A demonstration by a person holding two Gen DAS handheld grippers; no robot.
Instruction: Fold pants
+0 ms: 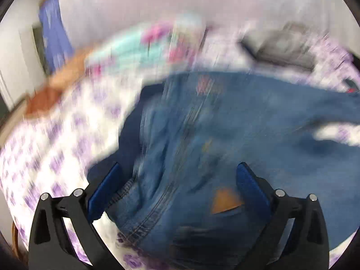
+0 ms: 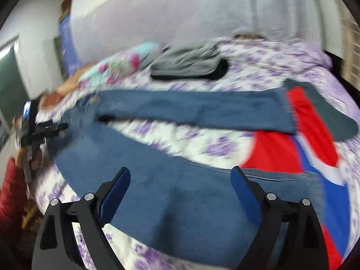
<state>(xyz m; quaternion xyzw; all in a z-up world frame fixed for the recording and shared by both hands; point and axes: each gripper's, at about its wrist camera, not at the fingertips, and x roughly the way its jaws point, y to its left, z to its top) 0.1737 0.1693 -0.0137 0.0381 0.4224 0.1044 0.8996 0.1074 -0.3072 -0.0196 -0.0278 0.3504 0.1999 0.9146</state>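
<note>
Blue jeans point(image 2: 175, 198) lie spread on a bed with a purple-flowered sheet point(image 2: 225, 144), legs apart and pointing right. In the left wrist view my left gripper point(image 1: 178, 171) is open just above the waist end of the jeans point(image 1: 184, 148), near a tan label patch point(image 1: 225, 200); the view is motion-blurred. In the right wrist view my right gripper point(image 2: 181, 176) is open over the near leg, its blue pads clear of the cloth. The left gripper point(image 2: 42, 130) shows at the far left by the waistband.
A red, white and blue garment point(image 2: 299, 148) lies under the leg ends at right. Folded grey clothing point(image 2: 189, 63) and a turquoise floral pillow point(image 2: 121, 65) sit at the bed's far side. A pale wall point(image 2: 180, 11) stands behind.
</note>
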